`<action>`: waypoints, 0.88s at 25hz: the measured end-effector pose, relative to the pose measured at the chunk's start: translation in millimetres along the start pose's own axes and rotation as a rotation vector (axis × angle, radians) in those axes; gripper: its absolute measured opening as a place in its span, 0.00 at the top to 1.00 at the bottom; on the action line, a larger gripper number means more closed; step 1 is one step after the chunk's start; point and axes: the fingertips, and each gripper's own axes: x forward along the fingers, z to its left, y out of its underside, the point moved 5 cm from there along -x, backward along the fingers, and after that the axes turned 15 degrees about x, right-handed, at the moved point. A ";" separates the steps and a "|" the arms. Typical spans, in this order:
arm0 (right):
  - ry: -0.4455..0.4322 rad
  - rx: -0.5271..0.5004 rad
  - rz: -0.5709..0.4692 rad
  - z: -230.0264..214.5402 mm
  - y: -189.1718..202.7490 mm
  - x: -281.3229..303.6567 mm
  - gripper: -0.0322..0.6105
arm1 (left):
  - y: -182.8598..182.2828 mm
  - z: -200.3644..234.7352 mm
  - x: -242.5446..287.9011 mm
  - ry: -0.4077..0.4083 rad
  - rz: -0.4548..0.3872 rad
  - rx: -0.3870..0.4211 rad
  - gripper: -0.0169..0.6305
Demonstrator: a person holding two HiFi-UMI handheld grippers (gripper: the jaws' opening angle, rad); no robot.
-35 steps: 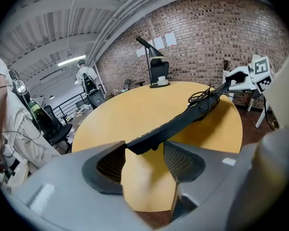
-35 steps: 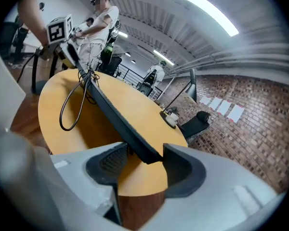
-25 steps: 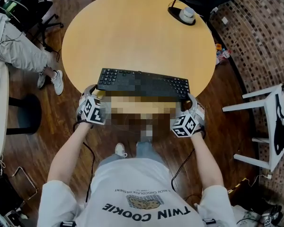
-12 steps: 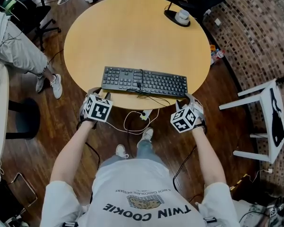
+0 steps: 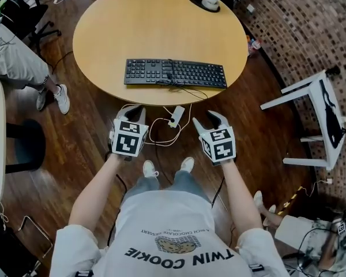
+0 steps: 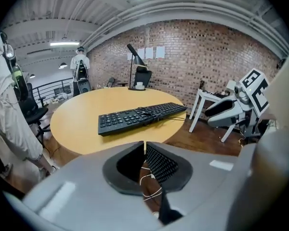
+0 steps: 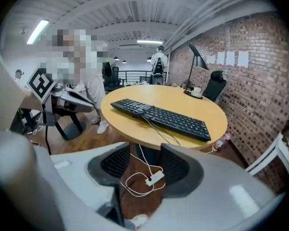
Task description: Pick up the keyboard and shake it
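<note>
The black keyboard [image 5: 176, 73] lies flat on the round wooden table [image 5: 155, 22] near its front edge, with its dark cable bunched on top. It also shows in the left gripper view as the keyboard [image 6: 139, 117] and in the right gripper view as the keyboard [image 7: 159, 117]. Both grippers hang over the floor, short of the table edge and apart from the keyboard. My left gripper [image 5: 134, 111] has its jaws closed together on nothing [image 6: 144, 146]. My right gripper [image 5: 208, 120] is open and empty [image 7: 145, 162].
A white cable with a small adapter [image 5: 176, 117] lies on the wood floor below the table edge. A black desk lamp's base [image 5: 207, 2] stands at the table's far side. A white stool [image 5: 311, 114] is to the right, a seated person [image 5: 17, 56] to the left.
The keyboard, held by its two ends off the table edge, now rests on the table. Both grippers have let go and drawn back toward the body; the left one has closed.
</note>
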 end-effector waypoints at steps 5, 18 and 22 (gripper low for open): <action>-0.090 0.104 -0.065 36.2 10.7 -35.0 0.64 | -15.0 -58.5 -29.2 0.048 -0.100 -0.074 0.96; -0.233 0.159 -0.185 32.7 92.4 -158.4 0.80 | -47.5 -241.9 -89.0 -0.007 -0.228 -0.102 0.96; -0.259 0.156 -0.204 24.9 120.2 -195.2 0.88 | -47.6 -290.6 -111.6 -0.044 -0.247 -0.098 0.96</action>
